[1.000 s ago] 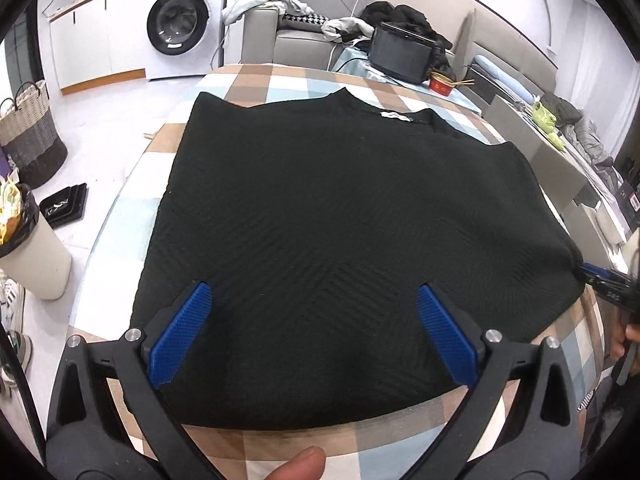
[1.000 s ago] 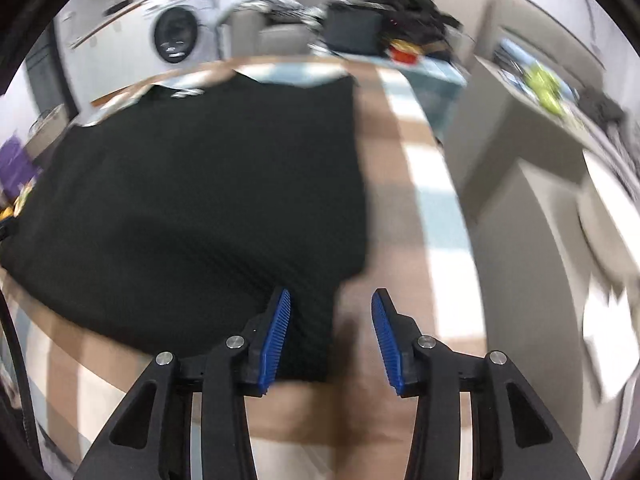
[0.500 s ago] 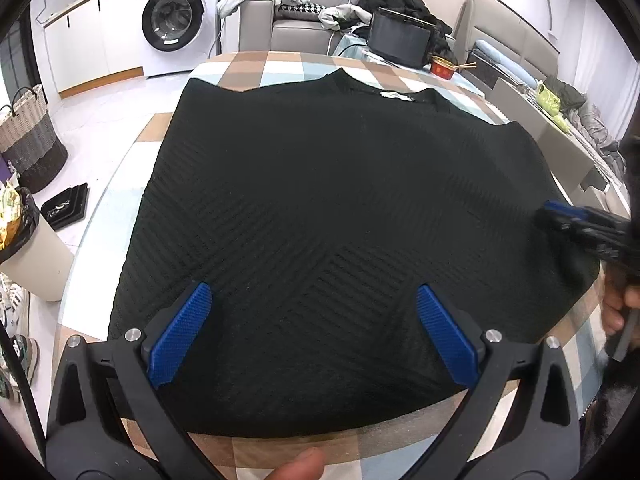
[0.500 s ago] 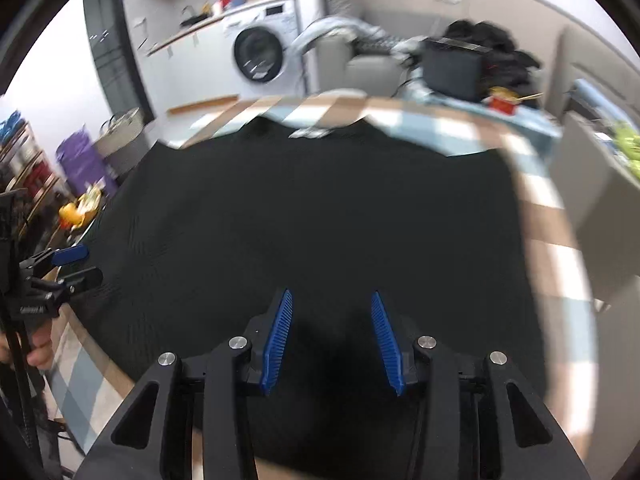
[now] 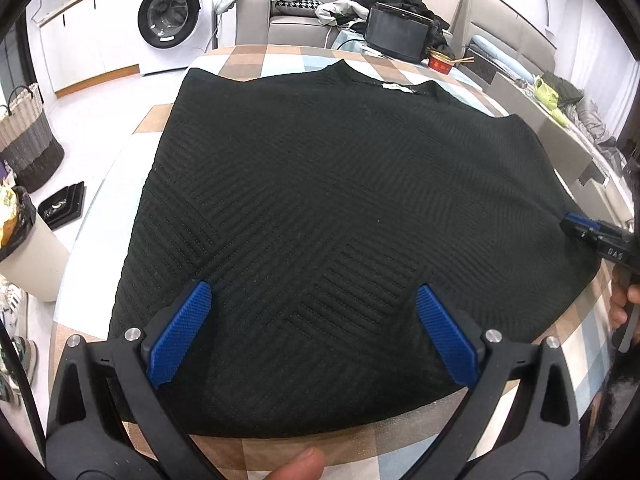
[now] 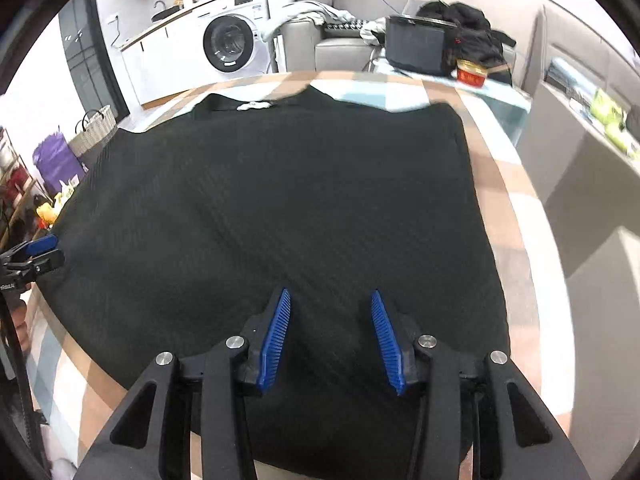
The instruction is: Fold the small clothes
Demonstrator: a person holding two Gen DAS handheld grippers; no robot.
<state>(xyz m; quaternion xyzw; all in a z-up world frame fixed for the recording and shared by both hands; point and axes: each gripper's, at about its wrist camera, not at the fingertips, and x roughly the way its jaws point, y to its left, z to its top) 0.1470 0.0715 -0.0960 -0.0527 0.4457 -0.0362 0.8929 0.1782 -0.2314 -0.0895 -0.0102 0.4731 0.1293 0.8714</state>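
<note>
A black ribbed knit sweater (image 5: 320,200) lies flat on the checked tablecloth (image 5: 280,56), collar with a white label (image 5: 396,87) at the far end. It also shows in the right wrist view (image 6: 280,208). My left gripper (image 5: 312,332) is open wide and empty, low over the sweater's near hem. My right gripper (image 6: 328,336) is open and empty, over the sweater's near right part; its tip shows in the left wrist view (image 5: 580,226) at the sweater's right edge. The left gripper's tip shows in the right wrist view (image 6: 36,252) at the left edge.
A washing machine (image 5: 172,20) and a grey sofa (image 5: 288,20) with clothes stand behind the table. A black box (image 5: 398,38) and a red bowl (image 5: 440,64) sit at the far end. A woven basket (image 5: 24,132) and a bin (image 5: 24,248) stand on the floor at left.
My right gripper swung from the sweater's right hem corner over the cloth, and its view now faces the collar. My left gripper moved slightly forward over the near hem and stayed open.
</note>
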